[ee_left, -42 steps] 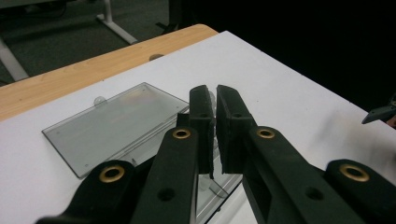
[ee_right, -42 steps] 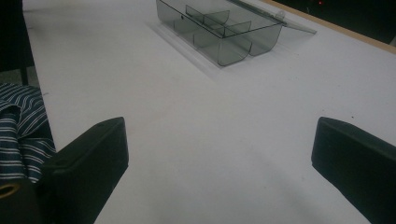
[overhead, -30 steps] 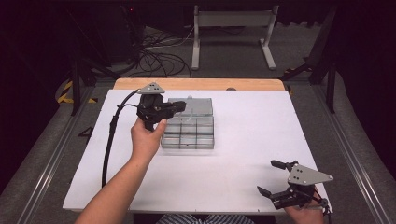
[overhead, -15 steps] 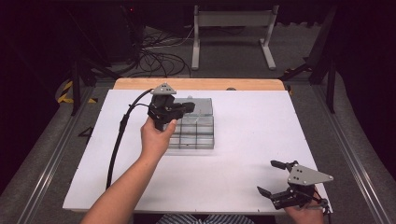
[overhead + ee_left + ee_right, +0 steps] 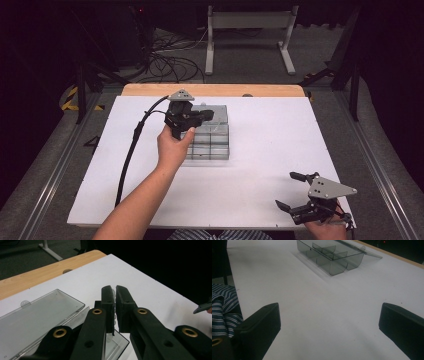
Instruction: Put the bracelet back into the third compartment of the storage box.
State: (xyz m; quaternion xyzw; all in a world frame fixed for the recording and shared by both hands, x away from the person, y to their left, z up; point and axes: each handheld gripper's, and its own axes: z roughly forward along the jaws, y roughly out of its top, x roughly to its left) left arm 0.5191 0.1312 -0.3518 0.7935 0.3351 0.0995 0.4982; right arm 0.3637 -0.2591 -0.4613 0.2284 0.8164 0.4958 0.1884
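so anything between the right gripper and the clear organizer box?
Nothing visible. The right gripper sits open near the table's front right corner, and from it bare white tabletop runs up to the clear organizer box. The left gripper is above the box's far side, off that path.

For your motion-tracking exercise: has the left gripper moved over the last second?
Yes. The left gripper has shifted rightward and slightly away from the person, farther over the clear compartment box, which stays put.
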